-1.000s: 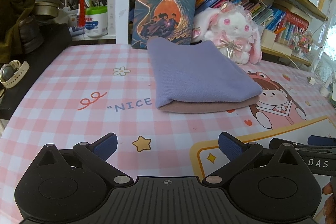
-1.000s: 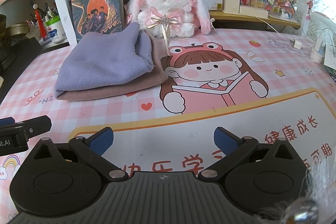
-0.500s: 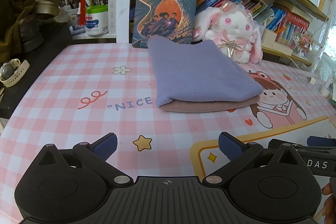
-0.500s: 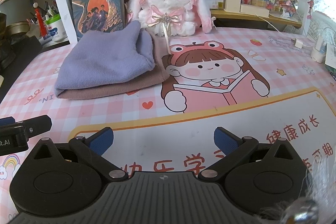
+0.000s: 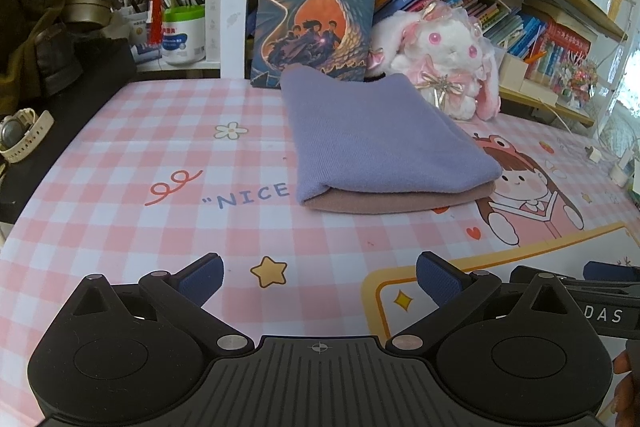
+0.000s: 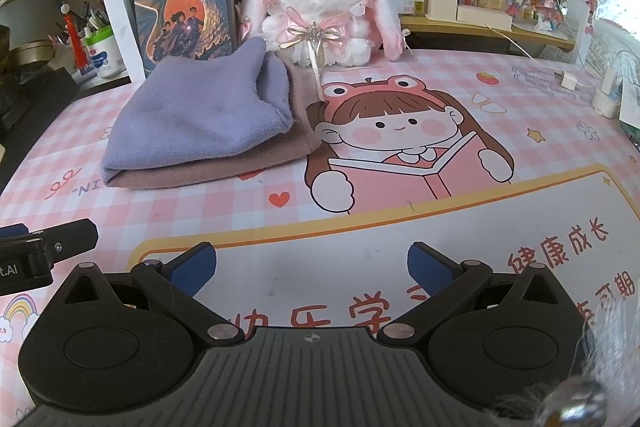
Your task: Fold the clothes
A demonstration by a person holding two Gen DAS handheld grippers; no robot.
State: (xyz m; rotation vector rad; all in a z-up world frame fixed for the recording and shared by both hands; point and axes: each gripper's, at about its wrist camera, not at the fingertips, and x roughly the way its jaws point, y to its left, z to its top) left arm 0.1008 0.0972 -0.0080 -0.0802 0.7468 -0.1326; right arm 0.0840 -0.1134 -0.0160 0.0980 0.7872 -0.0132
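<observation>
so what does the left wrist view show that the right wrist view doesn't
Only the left wrist view shows the white wristwatch at the table's left edge, the yellow star print and the full "NICE" lettering.

Only the right wrist view shows the open end of the purple cloth, with the brown cloth sticking out past it, plus the white charger plug.

Both show the folded stack, the plush rabbit, the upright book, and each open, empty tool: left tool, right tool.
</observation>
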